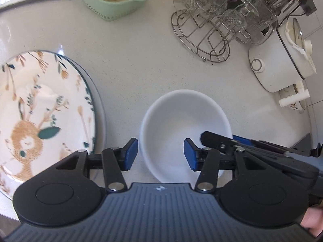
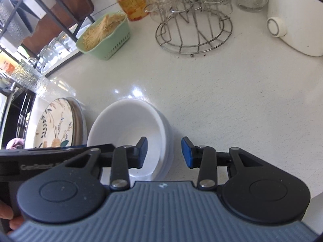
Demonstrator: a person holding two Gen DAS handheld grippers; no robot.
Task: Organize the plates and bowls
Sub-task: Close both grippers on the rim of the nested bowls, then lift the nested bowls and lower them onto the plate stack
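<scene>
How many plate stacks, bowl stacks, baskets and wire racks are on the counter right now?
plate stacks: 1
bowl stacks: 1
baskets: 1, green
wire racks: 1, holding glassware
Total: 4

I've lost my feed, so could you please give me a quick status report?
Both grippers open, left and right straddling opposite rims of the stacked white bowls. Nothing gripped. Deer plate beside the bowls. Nothing in the way.
</scene>
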